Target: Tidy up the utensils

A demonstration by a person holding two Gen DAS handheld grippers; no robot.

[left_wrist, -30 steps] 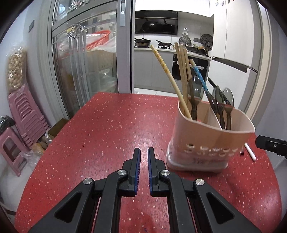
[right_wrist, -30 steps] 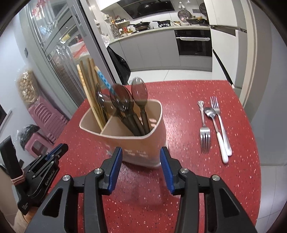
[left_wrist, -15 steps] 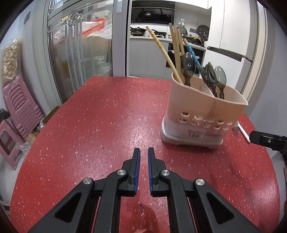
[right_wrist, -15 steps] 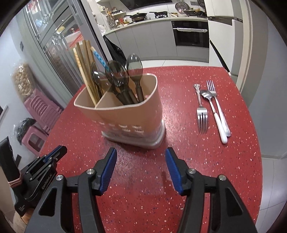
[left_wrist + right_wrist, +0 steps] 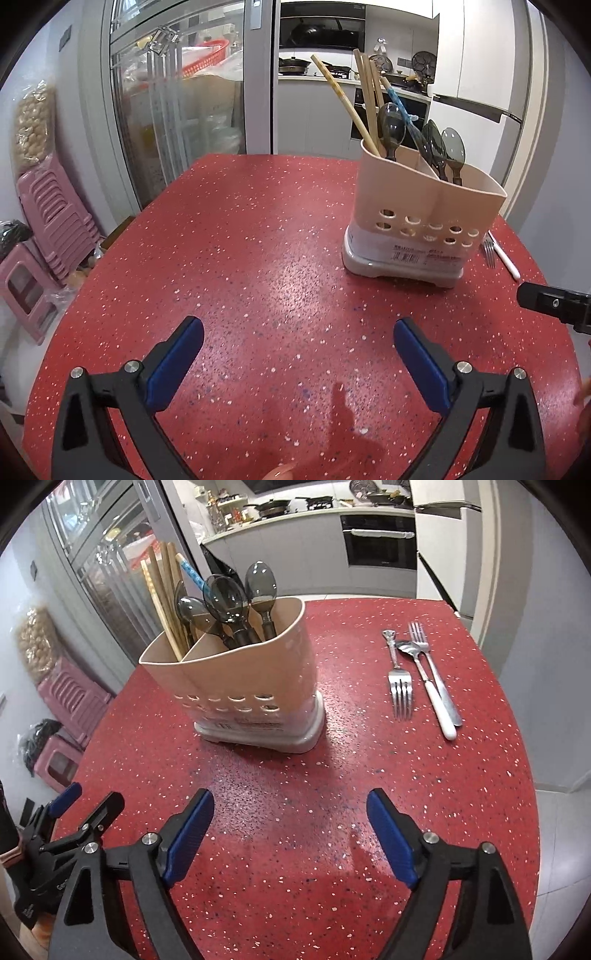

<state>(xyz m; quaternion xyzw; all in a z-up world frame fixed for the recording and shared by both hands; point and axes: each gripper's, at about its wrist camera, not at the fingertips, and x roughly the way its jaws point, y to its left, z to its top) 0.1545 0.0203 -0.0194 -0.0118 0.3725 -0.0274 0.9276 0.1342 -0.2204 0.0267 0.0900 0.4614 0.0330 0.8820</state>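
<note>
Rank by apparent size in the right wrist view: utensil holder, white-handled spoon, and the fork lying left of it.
1. utensil holder, clearly largest.
2. white-handled spoon, longer than the fork.
3. fork, shortest.
All three lie at similar depth, so the order seems reliable.

- tabletop (image 5: 332, 812): red, white-speckled
- utensil holder (image 5: 240, 679): beige, grey base
- spoons (image 5: 225, 602): smoky grey
- chopsticks (image 5: 162, 590): tan wood
- right hand-held gripper (image 5: 290, 805): black, blue pads
- stools (image 5: 55, 218): pink

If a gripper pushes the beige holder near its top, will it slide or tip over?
The holder looks tall on a small base, with chopsticks and spoons standing high, so a high push would probably tip it. Pushed low, it would likely slide on the glossy table.
</note>
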